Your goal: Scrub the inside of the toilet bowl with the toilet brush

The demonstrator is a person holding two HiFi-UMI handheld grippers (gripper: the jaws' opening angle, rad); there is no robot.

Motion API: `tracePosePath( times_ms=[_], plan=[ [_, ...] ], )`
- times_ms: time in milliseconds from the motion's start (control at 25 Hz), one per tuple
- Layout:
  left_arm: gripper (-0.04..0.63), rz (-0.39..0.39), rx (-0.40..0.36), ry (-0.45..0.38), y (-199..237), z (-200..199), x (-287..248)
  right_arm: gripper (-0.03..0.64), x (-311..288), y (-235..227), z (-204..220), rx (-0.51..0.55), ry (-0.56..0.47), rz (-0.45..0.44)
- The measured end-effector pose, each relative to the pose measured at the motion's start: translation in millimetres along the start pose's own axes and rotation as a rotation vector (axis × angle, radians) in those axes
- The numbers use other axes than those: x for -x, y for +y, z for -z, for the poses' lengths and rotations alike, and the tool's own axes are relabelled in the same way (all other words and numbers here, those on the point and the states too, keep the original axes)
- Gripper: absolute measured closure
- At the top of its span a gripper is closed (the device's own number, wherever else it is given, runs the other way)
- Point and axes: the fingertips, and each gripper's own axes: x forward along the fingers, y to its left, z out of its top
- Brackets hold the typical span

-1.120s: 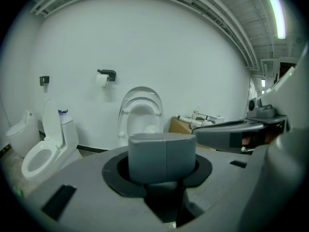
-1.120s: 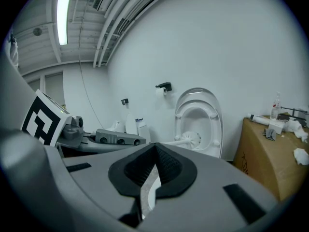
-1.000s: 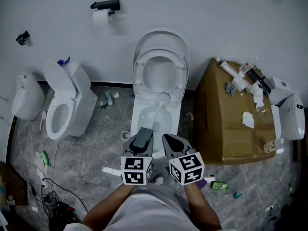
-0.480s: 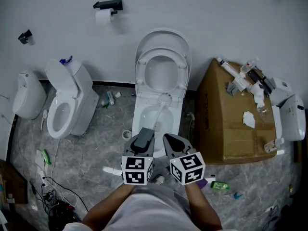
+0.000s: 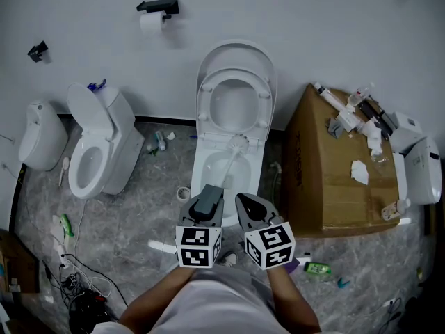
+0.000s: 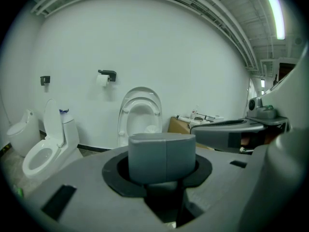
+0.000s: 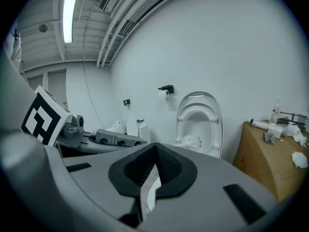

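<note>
The left gripper [image 5: 207, 199] pinches the long white toilet brush [image 5: 238, 144]. Its bristle head sits at the back of the white toilet bowl [image 5: 199, 167]. The right gripper [image 5: 250, 204] is pressed together and empty.

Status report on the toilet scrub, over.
Left hand-held gripper shut on toilet brush handle. Right hand-held gripper shut, empty. Brush head over back of toilet bowl. Nothing blocking it.

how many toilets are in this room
3: the middle toilet, lid up, with the brush at its bowl; a second toilet left of it, lid up; a small toilet at the far left. The white unit at the right edge is unclear.
</note>
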Motion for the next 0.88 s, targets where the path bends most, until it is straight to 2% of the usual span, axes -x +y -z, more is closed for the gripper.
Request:
tracePosePath(
  times_ms=[400,880],
  plan=[
    [0.437,0.008,-0.004,-0.011,-4.6,-4.0,-0.8,0.62,7.4,-3.0,-10.1,0.06,-0.048,0.035],
    [0.437,0.015,-0.012,-0.018,-10.5,-5.2,0.0,0.62,11.6,-3.5,-12.8,0.06,-0.067,0.036]
  ],
)
